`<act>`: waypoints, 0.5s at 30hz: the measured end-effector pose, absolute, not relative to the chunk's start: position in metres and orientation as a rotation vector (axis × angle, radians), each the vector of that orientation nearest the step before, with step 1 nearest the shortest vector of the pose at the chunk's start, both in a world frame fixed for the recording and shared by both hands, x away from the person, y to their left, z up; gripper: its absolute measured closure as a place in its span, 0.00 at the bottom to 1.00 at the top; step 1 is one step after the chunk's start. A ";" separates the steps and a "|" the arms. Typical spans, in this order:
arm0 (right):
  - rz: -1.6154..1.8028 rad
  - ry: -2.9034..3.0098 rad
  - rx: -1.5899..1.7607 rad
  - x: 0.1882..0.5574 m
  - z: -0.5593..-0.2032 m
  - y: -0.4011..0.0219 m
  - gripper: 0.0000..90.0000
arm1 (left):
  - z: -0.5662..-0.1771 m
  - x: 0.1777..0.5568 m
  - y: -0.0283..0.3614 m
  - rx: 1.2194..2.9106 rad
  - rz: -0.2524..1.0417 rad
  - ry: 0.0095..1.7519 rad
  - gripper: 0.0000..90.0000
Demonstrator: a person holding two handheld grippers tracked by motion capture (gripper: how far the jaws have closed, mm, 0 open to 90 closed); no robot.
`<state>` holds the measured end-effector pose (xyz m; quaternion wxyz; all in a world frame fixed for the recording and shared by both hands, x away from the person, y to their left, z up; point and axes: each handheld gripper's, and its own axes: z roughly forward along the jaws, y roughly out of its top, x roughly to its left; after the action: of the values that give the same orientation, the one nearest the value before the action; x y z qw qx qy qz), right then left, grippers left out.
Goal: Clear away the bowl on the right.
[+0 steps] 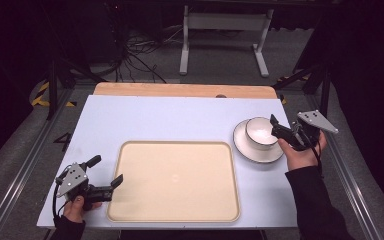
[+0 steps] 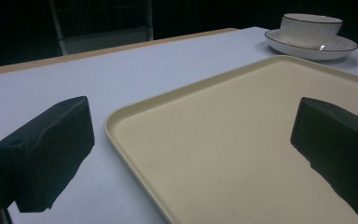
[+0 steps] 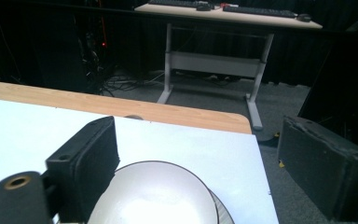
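The work is at its start. The white bowl (image 1: 260, 132) sits on its saucer (image 1: 245, 148) at the right of the table (image 1: 155, 117), beside the cream tray (image 1: 175, 181), which carries nothing. The right claw (image 1: 279, 131) hangs over the bowl's right rim with its 2 jaws spread wide, gripping nothing. The left claw (image 1: 105, 171) waits at the tray's left edge, also spread wide. Grasping, lifting and placing the bowl appear not yet done.

1. Bowl (image 3: 151, 200) cut off at the bottom edge in the right gripper view, near rim unseen.
2. Saucer (image 3: 223, 210) mostly hidden under it.
3. Tray (image 2: 242, 140) cut off right and below in the left gripper view.
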<state>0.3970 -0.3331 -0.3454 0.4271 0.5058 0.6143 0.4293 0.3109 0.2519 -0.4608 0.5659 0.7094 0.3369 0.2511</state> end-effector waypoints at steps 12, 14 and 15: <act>0.926 1.665 1.395 0.418 -0.357 -0.340 0.30 | -0.461 0.311 0.252 1.670 0.593 0.791 0.00; 0.911 1.681 1.438 0.421 -0.359 -0.342 0.32 | -0.461 0.311 0.252 1.671 0.593 0.791 0.00; 0.905 1.693 1.460 0.423 -0.360 -0.343 0.33 | -0.461 0.311 0.252 1.671 0.593 0.790 0.00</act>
<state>0.4229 -0.3433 -0.3600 0.3568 0.5655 0.6558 0.3504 0.3107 0.2517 -0.4607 0.5649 0.7103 0.3360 0.2521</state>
